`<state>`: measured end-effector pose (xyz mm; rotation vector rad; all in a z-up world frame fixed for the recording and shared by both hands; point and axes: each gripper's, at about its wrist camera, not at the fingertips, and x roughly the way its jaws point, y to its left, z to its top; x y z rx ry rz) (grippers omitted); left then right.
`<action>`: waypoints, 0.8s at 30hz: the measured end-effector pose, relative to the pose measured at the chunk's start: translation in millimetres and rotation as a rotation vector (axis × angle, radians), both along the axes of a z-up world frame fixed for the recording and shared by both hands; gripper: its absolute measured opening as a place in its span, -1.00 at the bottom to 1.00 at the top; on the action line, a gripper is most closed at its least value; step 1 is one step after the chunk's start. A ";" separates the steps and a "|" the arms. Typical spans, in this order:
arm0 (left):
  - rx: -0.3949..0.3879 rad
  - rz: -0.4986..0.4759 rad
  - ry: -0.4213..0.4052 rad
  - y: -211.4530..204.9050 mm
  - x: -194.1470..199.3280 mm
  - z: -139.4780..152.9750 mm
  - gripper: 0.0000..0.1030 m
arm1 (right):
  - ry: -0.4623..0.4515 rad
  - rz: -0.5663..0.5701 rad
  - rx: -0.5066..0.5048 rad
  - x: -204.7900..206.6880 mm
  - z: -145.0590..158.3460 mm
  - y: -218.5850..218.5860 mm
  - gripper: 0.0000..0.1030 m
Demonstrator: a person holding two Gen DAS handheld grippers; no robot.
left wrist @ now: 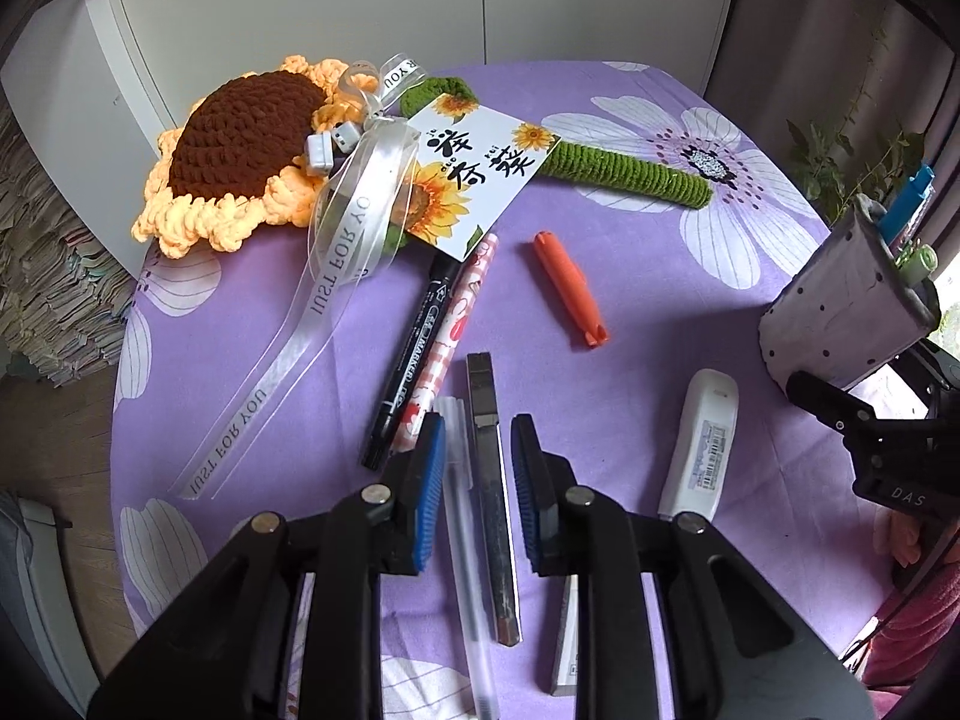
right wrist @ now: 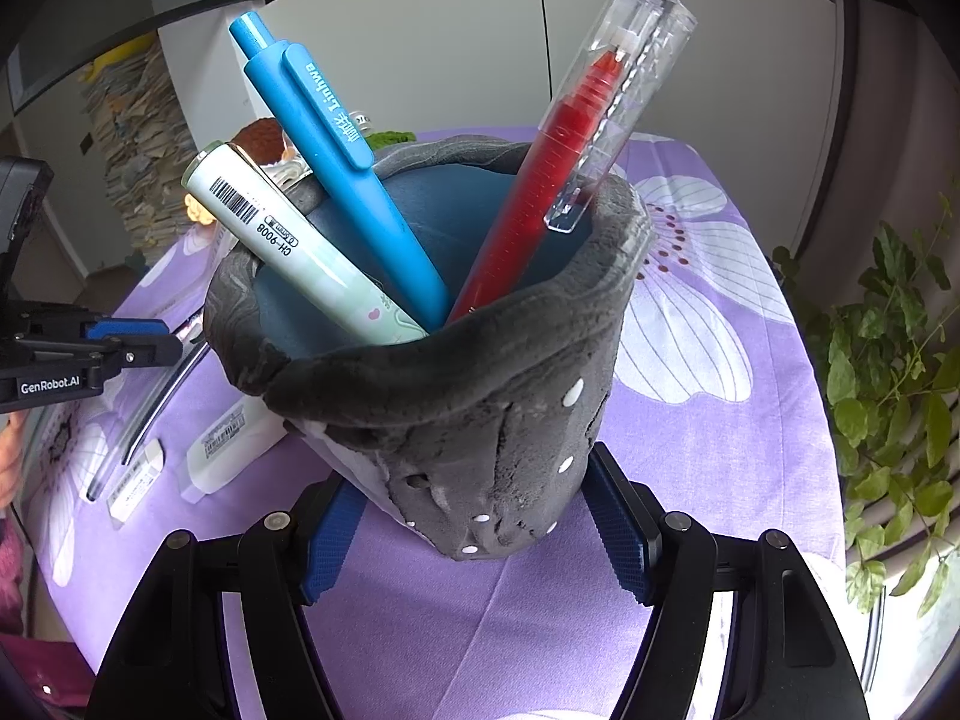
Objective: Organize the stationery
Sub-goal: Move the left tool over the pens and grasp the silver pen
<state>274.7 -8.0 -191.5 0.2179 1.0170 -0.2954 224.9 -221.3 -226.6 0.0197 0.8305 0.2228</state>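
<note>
Pen holder [right wrist: 468, 420] clamped by right gripper [right wrist: 474, 546]; left gripper [left wrist: 477, 468], slightly parted, empty above utility knife [left wrist: 489, 480].

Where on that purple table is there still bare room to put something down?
Bare cloth lies between the orange pen and the grey pen cup, below the green stem. Crowded: the pens beside the black marker, under the sunflower card.

Left wrist view: angled steeply down over table [left wrist: 630, 324], facing its far edge, close. Right wrist view: angled down, very close behind pen holder [right wrist: 480, 420], toward the far right corner, probably. Shared: pen holder, purple tablecloth [right wrist: 708, 420].
</note>
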 end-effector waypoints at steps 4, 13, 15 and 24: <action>0.047 -0.025 -0.012 -18.8 10.0 -5.0 -0.58 | 0.000 0.000 0.000 -0.2 0.1 -0.2 0.40; 0.119 0.022 0.007 -23.3 32.4 -20.7 -0.57 | 0.002 -0.001 0.009 -0.7 -0.3 -3.0 0.40; 0.115 0.026 0.012 -21.1 32.4 -21.2 -0.58 | 0.002 -0.001 0.011 -1.1 -0.2 -3.6 0.40; 0.070 -0.024 0.033 -30.4 28.3 -21.1 -0.82 | 0.003 -0.001 0.013 -2.3 0.1 -4.4 0.40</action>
